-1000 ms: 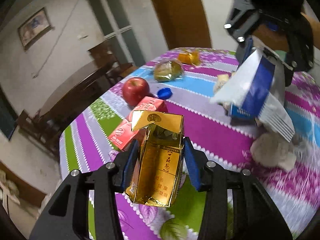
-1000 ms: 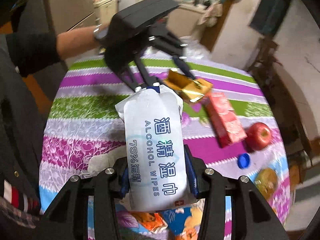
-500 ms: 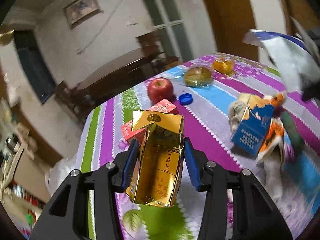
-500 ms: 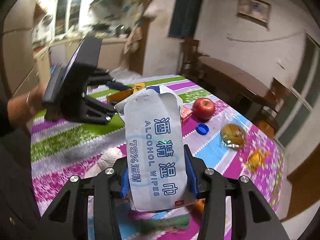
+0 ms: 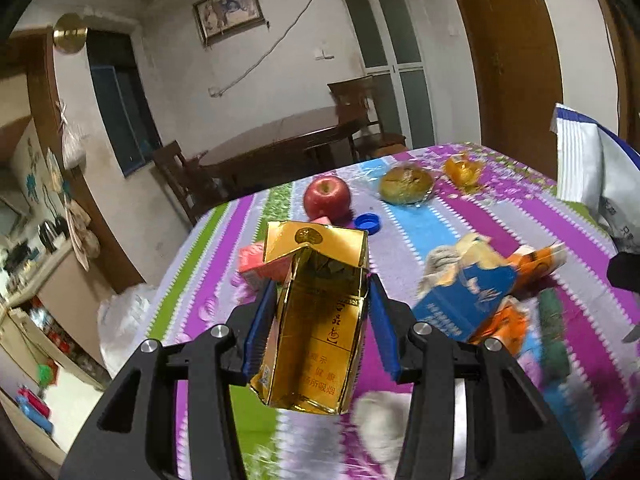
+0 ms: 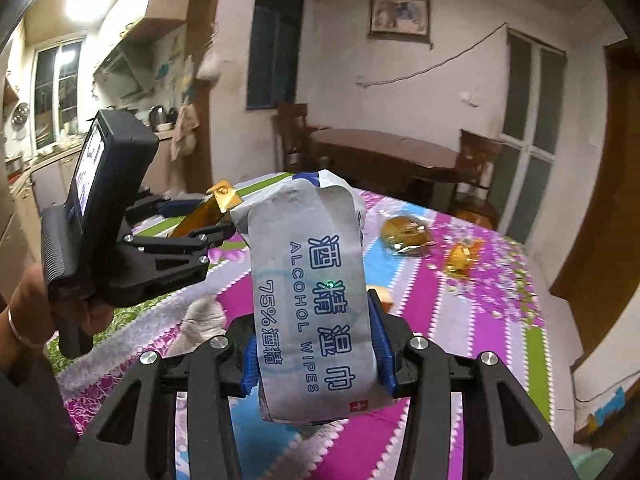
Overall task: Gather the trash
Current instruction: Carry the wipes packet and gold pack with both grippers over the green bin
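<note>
the left gripper (image 5: 322, 334) is clamped partway closed on a gold carton (image 5: 320, 320), its long axis running straight out between the jaws. the right gripper (image 6: 316, 348) likewise pinches a wipes packet (image 6: 316, 296) lengthwise. both are lifted over the table (image 5: 460, 216); no bin shows ahead of either.
</note>
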